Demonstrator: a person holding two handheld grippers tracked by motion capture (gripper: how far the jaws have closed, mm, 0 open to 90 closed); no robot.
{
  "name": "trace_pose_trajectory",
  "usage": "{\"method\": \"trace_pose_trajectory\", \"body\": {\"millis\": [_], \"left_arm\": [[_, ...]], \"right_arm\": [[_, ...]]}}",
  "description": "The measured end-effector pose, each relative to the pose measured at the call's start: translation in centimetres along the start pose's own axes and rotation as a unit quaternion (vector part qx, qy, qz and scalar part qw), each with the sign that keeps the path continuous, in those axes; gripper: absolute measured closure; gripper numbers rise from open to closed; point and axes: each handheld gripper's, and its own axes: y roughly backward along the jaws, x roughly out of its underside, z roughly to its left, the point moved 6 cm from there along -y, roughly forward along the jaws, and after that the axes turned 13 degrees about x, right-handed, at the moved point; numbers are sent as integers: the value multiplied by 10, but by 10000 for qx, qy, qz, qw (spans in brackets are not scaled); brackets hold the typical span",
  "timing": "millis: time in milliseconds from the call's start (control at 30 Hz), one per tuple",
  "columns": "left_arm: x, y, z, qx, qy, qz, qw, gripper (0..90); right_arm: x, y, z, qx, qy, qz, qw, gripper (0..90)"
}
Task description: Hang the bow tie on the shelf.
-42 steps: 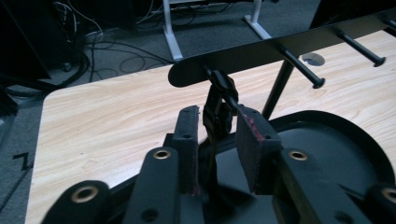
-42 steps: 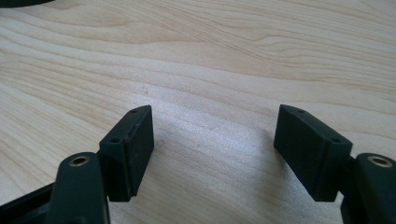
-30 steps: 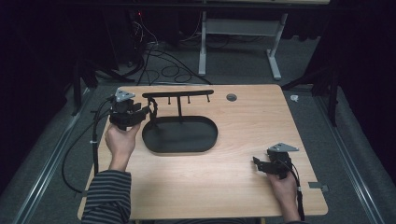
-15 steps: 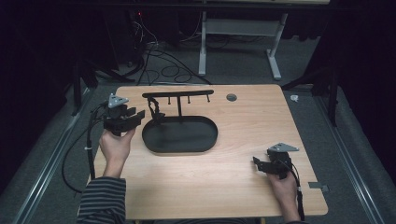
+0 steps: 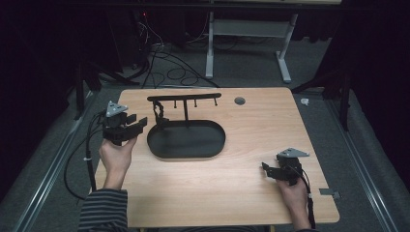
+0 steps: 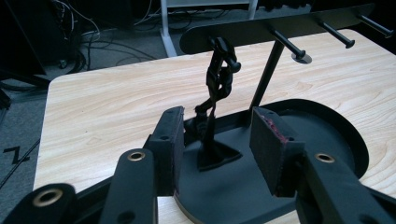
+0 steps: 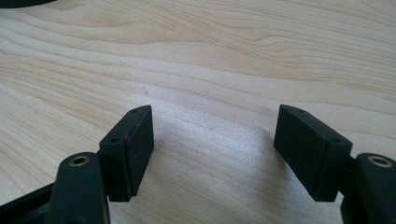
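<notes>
A black stand (image 5: pixel 186 104) with a bar of pegs rises from an oval black tray (image 5: pixel 212 145) at the table's back middle. A black strap-like piece (image 5: pixel 158 116) hangs from the bar's left peg, and its lower end rests in the tray (image 6: pixel 345 140). My left gripper (image 5: pixel 138 122) is held just left of the tray, open and holding nothing. In the left gripper view the left gripper (image 6: pixel 217 116) points at the hanging piece (image 6: pixel 219 74), a short way off. My right gripper (image 5: pixel 267 170) rests low at the front right, open over bare wood (image 7: pixel 215 116).
The wooden table (image 5: pixel 270 130) has a small round grommet (image 5: pixel 239 100) behind the stand. Cables (image 5: pixel 164 58) and a white desk frame (image 5: pixel 285 58) stand on the floor beyond the far edge. The left gripper's cable (image 5: pixel 87 154) hangs off the left edge.
My left gripper has drawn back from the stand's left end, toward the person and slightly left. The black piece stays hanging on its peg. The right gripper has not moved.
</notes>
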Motion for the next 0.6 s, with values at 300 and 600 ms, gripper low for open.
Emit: {"method": "trace_pose_trajectory", "body": {"millis": [300, 600], "left_arm": [[5, 4, 2, -28, 43, -56, 10000, 545], [11, 10, 1, -8, 90, -100, 9999, 539]], "right_arm": [[0, 0, 0, 2, 2, 1, 10000, 297], [0, 0, 0, 4, 6, -1, 10000, 297]]}}
